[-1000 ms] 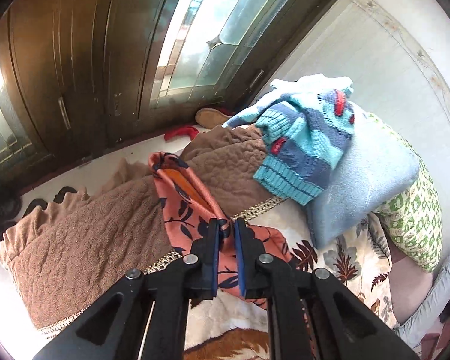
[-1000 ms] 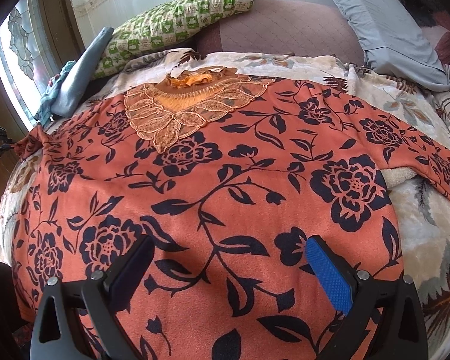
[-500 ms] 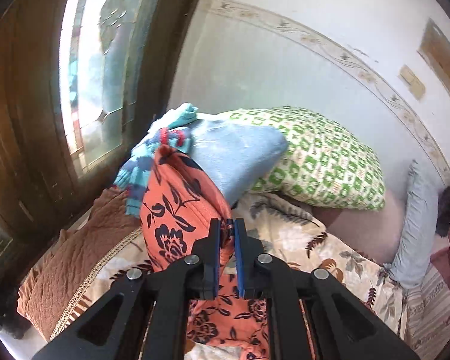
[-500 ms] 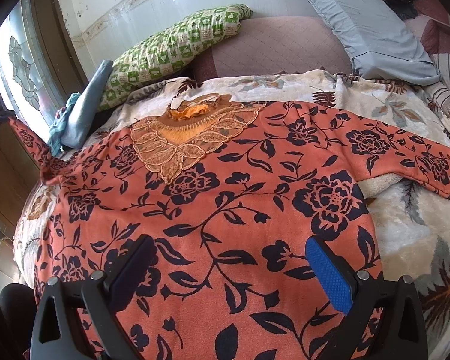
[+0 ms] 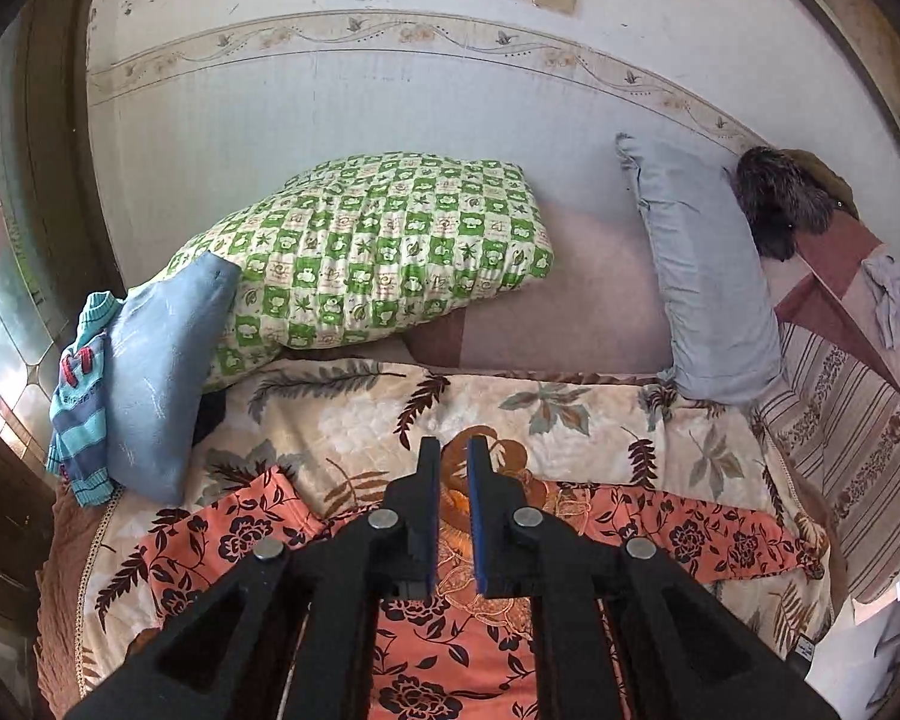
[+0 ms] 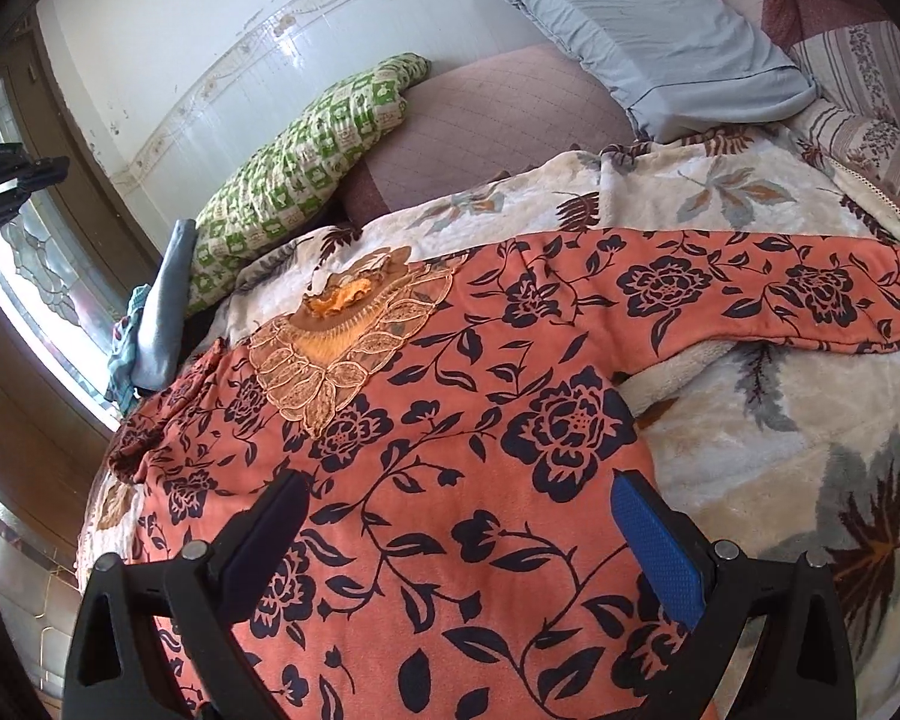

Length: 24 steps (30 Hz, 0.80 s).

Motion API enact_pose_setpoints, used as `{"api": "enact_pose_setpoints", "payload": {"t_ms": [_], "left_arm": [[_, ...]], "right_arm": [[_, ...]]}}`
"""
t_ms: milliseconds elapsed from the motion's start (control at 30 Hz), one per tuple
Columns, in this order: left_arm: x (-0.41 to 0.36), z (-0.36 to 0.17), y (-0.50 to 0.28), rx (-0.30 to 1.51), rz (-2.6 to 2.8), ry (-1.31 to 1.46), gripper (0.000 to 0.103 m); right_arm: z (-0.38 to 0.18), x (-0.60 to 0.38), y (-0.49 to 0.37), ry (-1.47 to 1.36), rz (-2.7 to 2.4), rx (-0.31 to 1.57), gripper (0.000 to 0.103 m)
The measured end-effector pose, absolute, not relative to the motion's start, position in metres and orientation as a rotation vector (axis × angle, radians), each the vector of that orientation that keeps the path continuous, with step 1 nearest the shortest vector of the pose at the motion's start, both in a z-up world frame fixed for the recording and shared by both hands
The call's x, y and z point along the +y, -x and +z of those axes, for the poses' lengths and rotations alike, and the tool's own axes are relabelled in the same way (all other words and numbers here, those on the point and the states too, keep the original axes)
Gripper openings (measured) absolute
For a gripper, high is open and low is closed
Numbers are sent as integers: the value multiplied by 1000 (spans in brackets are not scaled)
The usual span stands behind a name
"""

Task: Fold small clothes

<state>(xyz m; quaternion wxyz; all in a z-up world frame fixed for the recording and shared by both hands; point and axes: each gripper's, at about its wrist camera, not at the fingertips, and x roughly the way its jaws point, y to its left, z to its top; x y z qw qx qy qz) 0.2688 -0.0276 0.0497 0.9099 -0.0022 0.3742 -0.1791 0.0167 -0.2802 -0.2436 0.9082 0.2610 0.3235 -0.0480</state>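
Pale wall (image 5: 390, 138) with a leafy border runs behind the bed, seen first from the left wrist. A green checked pillow (image 5: 378, 246) and a grey-blue pillow (image 5: 708, 276) lean against it, and a striped knit (image 5: 81, 396) lies by the window side. On the leaf-print blanket (image 5: 570, 414) lies the orange floral top (image 5: 690, 531), its sleeves reaching out left and right across the view. The left gripper (image 5: 452, 456) hangs above the neckline, its jaws parting a little with no cloth between them.

From the right wrist the orange floral top (image 6: 480, 432) lies flat on the leaf-print blanket (image 6: 780, 420), its long axis running from the hem nearest the camera up to the lace collar (image 6: 330, 360), which points toward the green checked pillow (image 6: 294, 180). One sleeve stretches straight out to the right; the other is bunched at the bed's left edge. The right gripper (image 6: 456, 516) stands wide open above the lower body of the top, gripping nothing. At far left the left gripper (image 6: 6, 180) shows in the air, well apart from the cloth.
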Motion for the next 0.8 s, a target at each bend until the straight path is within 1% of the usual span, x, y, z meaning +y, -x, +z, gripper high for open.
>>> {"api": "enact_pose_setpoints", "payload": {"t_ms": [33,100,200,367,533,600,633,667,767,800], "left_arm": [[-19,42,-264,770,-343,13,53],[8,23,-254,738,-266,30,90],[57,-18,-244,753,-122,22,90],[134,-88,-236,798,156,114,90],[161,-134,-246,785,316,159,90],[167,-148,-254,793,334,170,90],[171,-153,-257,790,336,181,90],[177,-158,-260,782,341,185,90],[194,-175,-270,798,368,158,90],[203,-180,-275,825,362,183,90]], "right_arm": [[-245,-281,-17,-557,-88,672,102],[-247,-277,-18,-551,-80,690,102],[-250,-261,-24,-493,-56,719,102],[-250,-227,-53,-503,79,773,102],[-199,-165,-137,-522,248,753,101],[-179,-133,-180,-529,324,755,98],[-173,-118,-203,-539,353,764,94],[-170,-104,-226,-557,379,778,86],[-178,-68,-292,-623,421,826,75],[-185,-59,-311,-643,416,838,75]]}}
